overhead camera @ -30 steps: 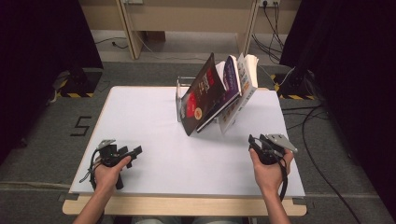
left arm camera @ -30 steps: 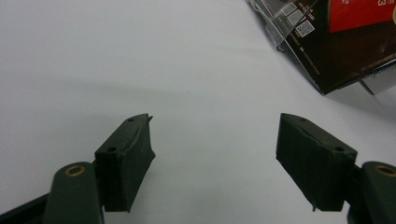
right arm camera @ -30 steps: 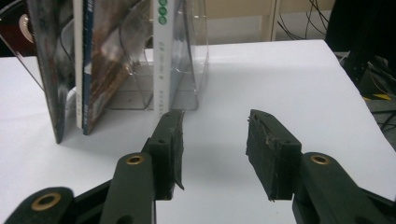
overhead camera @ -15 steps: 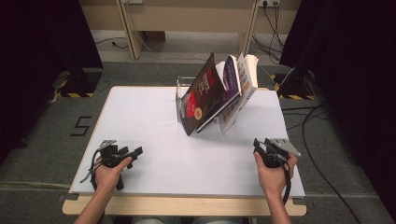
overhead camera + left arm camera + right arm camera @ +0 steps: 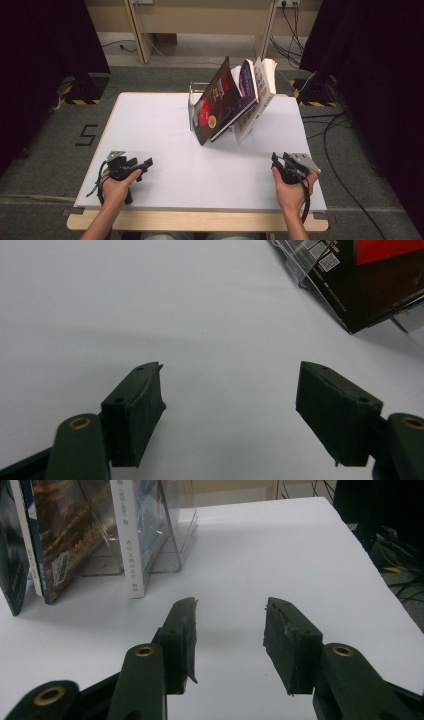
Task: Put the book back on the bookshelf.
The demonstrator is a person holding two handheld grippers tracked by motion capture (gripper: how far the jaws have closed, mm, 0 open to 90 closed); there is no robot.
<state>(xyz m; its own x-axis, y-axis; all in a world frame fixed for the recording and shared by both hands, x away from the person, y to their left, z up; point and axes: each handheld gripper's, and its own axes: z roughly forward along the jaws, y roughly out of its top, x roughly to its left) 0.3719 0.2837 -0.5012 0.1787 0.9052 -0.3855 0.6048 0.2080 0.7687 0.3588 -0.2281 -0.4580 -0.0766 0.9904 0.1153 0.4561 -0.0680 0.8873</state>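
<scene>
**Both grippers low at the near edge, books leaning in their stand**

White tabletop (image 5: 150, 130) takes up the middle of the high view, set on a grey carpeted floor (image 5: 55, 130) with dark curtains at either side and pale wooden furniture legs along the back wall. Black-and-yellow striped blocks sit on the floor at about 10 and 2 o'clock from the table's middle.

At roughly 1 o'clock from the table's centre a clear plastic book stand (image 5: 192, 102) carries three books, all tilted over toward 1 o'clock. Frontmost is a dark book with a red cover (image 5: 214, 107); behind it leans a purple book (image 5: 247, 82), and behind that a pale book (image 5: 264, 80) with its page edges showing. In the right gripper view the book spines rest on the table beside the stand's clear wall (image 5: 170, 535).

Left gripper (image 5: 145, 164) sits at 8 o'clock near the table's front edge, held in the person's left hand (image 5: 116, 186). Its jaws stand wide apart with bare white tabletop between them, and a corner of the dark book shows at 1 o'clock in the left gripper view (image 5: 380, 285).

Right gripper (image 5: 275, 161) lies at 4 o'clock, gripped by the right hand (image 5: 292, 189), well apart from the books. Its jaws are likewise spread, nothing between them.
</scene>
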